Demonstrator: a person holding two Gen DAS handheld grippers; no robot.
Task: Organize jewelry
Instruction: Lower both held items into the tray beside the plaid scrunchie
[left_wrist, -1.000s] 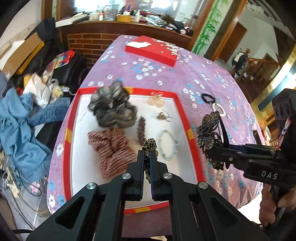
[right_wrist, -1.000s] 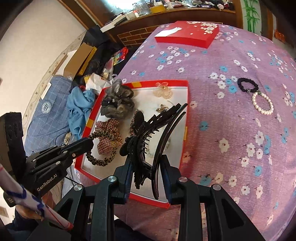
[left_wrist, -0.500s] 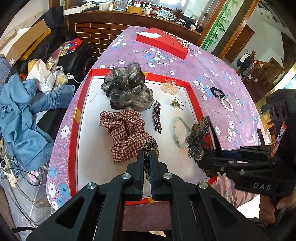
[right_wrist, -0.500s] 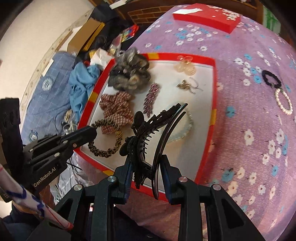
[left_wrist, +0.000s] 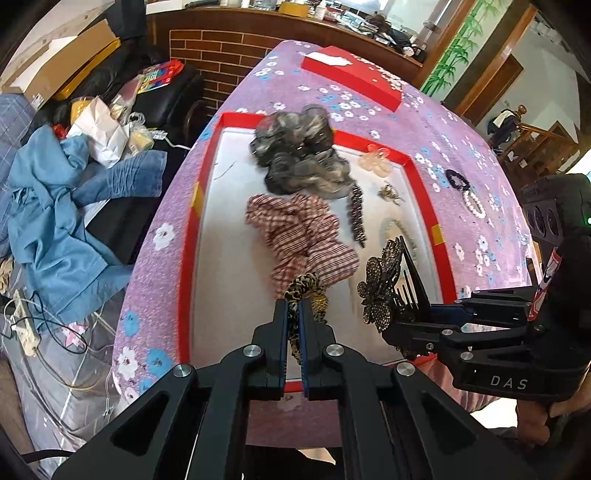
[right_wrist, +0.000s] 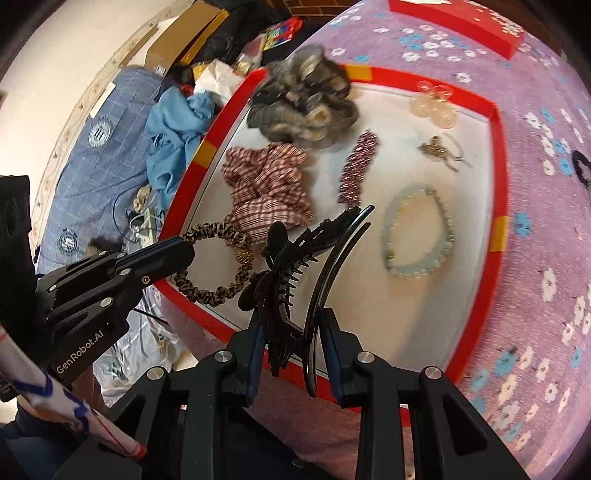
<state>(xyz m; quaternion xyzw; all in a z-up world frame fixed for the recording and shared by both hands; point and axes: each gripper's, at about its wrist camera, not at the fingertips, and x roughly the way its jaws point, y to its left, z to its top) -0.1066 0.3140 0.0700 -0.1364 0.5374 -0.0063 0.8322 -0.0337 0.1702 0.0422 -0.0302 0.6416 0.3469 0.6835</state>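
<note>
A red-rimmed white tray (left_wrist: 188, 258) (right_wrist: 498, 177) lies on the purple flowered cloth. My left gripper (left_wrist: 294, 306) (right_wrist: 181, 251) is shut on a leopard-print hair tie (left_wrist: 303, 288) (right_wrist: 218, 266), whose loop hangs over the tray's near left corner. My right gripper (right_wrist: 291, 328) (left_wrist: 406, 314) is shut on a black claw clip (right_wrist: 295, 258) with a bronze butterfly (left_wrist: 384, 284), above the tray's near part. In the tray lie a grey scrunchie (left_wrist: 299, 158), a plaid scrunchie (left_wrist: 299, 232), a beaded barrette (right_wrist: 358, 166), a pale bead bracelet (right_wrist: 417, 232), a clear flower clip (right_wrist: 434, 103) and a small brooch (right_wrist: 439, 147).
Right of the tray a black hair tie (left_wrist: 456, 179) and a pearl bracelet (left_wrist: 474, 203) lie on the cloth. A red box lid (left_wrist: 351, 77) sits at the far end. Blue clothes (left_wrist: 55, 221), bags and cables fill the floor to the left.
Both grippers have come forward and down over the tray, which now looms larger. The right one with the claw clip moved from beside the tray to above its near part. Both grips are unchanged.
</note>
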